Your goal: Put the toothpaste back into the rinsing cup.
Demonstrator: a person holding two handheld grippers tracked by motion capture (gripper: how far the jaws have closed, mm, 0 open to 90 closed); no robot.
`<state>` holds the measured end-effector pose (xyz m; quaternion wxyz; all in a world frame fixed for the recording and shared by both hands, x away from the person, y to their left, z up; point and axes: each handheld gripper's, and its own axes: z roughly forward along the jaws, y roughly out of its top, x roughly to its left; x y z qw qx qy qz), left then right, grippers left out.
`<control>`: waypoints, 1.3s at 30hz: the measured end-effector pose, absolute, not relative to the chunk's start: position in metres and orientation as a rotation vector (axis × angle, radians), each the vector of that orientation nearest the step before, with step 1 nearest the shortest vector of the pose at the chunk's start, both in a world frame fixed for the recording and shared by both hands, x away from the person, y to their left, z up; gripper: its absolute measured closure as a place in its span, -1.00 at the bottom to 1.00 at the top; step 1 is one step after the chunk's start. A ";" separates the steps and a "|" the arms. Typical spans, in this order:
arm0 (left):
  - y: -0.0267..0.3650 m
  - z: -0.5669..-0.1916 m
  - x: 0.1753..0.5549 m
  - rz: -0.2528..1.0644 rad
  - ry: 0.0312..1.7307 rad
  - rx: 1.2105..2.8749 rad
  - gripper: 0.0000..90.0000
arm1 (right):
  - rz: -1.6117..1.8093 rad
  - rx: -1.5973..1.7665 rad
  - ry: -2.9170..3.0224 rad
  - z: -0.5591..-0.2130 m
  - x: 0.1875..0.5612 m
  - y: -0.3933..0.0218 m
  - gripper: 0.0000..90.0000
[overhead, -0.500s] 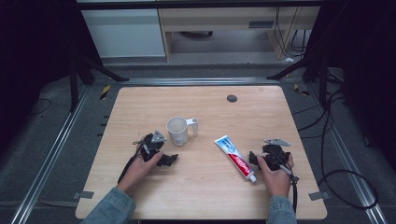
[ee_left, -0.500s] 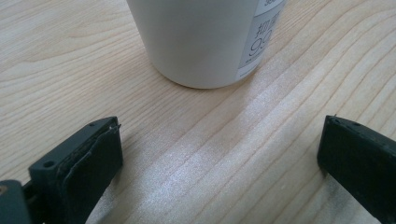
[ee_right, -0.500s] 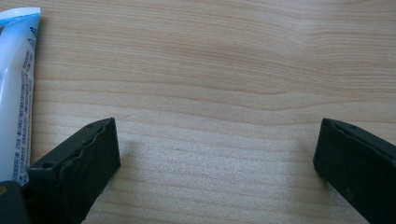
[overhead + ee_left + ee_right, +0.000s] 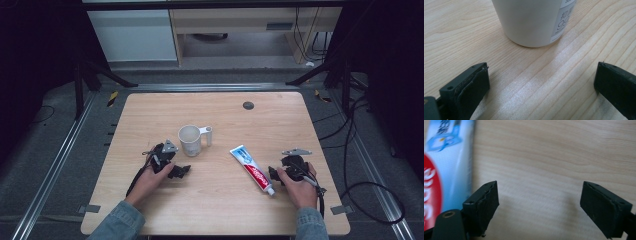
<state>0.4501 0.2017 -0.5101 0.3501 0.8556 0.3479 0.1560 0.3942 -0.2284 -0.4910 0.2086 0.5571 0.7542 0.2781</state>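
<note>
Resting on the table [image 4: 220, 200], both grippers are spread: left gripper [image 4: 182, 171] near the cup [image 4: 190, 140]; right gripper [image 4: 273, 173] beside the toothpaste tube [image 4: 252, 170].

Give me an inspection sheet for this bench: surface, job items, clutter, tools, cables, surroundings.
Surface: wooden table, bare between the items, with a dark round plug near the far edge.
Job's things: white cup upright, handle toward the right; toothpaste lying flat, cap toward the near edge.
Clutter: nothing seen.
Grippers: left tool open, cup ahead of the jaws, untouched; right tool open on bare wood, toothpaste beside one jaw.
Cables: one cable trails from the left tool, another loops off the right edge.
Surroundings: dark floor, metal rails, cabinets behind.
</note>
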 end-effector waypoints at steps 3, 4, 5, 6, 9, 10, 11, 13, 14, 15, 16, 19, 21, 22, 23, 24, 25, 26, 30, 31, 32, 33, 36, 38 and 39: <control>0.202 -0.510 0.450 0.404 0.901 2.215 -1.00 | 0.745 1.503 2.163 -0.481 0.387 -0.222 -0.55; 0.202 -0.510 0.450 0.404 0.901 2.215 -1.00 | 0.745 1.503 2.163 -0.481 0.387 -0.222 -0.55; 0.202 -0.510 0.450 0.405 0.901 2.215 -1.00 | 0.724 1.486 2.200 -0.475 0.383 -0.217 -0.50; 0.202 -0.510 0.450 0.403 0.901 2.215 -1.00 | 0.716 1.478 2.211 -0.472 0.382 -0.214 -0.48; 0.202 -0.510 0.450 0.405 0.901 2.215 -1.00 | 0.711 1.480 2.242 -0.462 0.381 -0.210 -0.53; 0.202 -0.510 0.450 0.403 0.901 2.215 -1.00 | 0.700 1.478 2.241 -0.459 0.381 -0.208 -0.55; 0.202 -0.510 0.450 0.403 0.901 2.215 -1.00 | 0.698 1.473 2.252 -0.456 0.382 -0.206 -0.57; 0.202 -0.510 0.450 0.404 0.901 2.215 -1.00 | 0.679 1.462 2.270 -0.451 0.383 -0.201 -0.61; 0.202 -0.510 0.450 0.404 0.901 2.215 -1.00 | 0.683 1.461 2.283 -0.449 0.383 -0.199 -0.61; 0.202 -0.510 0.450 0.404 0.901 2.215 -1.00 | 0.695 1.465 2.298 -0.447 0.384 -0.196 -0.62; 0.202 -0.510 0.450 0.405 0.901 2.215 -1.00 | 0.695 1.465 2.298 -0.447 0.384 -0.196 -0.62; 0.202 -0.510 0.450 0.405 0.901 2.215 -1.00 | 0.690 1.443 2.318 -0.440 0.389 -0.188 -0.61; 0.202 -0.510 0.450 0.405 0.901 2.215 -1.00 | 0.687 1.438 2.321 -0.438 0.390 -0.187 -0.60; 0.202 -0.510 0.450 0.404 0.901 2.215 -1.00 | 0.686 1.427 2.329 -0.434 0.392 -0.183 -0.58; 0.202 -0.510 0.450 0.403 0.901 2.214 -1.00 | 0.685 1.424 2.335 -0.432 0.393 -0.181 -0.57; 0.202 -0.510 0.450 0.404 0.901 2.215 -1.00 | 0.680 1.420 2.341 -0.430 0.393 -0.179 -0.56; 0.202 -0.510 0.450 0.405 0.901 2.215 -1.00 | 0.678 1.411 2.349 -0.428 0.394 -0.177 -0.55; 0.202 -0.510 0.450 0.403 0.901 2.215 -1.00 | 0.674 1.411 2.356 -0.428 0.395 -0.175 -0.54; 0.202 -0.510 0.450 0.405 0.901 2.215 -1.00 | 0.652 1.408 2.385 -0.427 0.400 -0.169 -0.49; 0.202 -0.510 0.450 0.404 0.901 2.215 -1.00 | 0.637 1.407 2.397 -0.428 0.403 -0.165 -0.45; 0.202 -0.510 0.450 0.403 0.901 2.215 -1.00 | 0.629 1.406 2.404 -0.429 0.404 -0.163 -0.42; 0.202 -0.510 0.450 0.403 0.901 2.215 -1.00 | 0.626 1.404 2.414 -0.430 0.406 -0.162 -0.41; 0.202 -0.510 0.450 0.405 0.901 2.215 -1.00 | 0.616 1.423 2.434 -0.432 0.410 -0.156 -0.36; 0.202 -0.510 0.450 0.403 0.901 2.215 -1.00 | 0.610 1.417 2.443 -0.434 0.411 -0.154 -0.36; 0.202 -0.510 0.450 0.403 0.902 2.214 -1.00 | 0.590 1.413 2.463 -0.435 0.414 -0.149 -0.35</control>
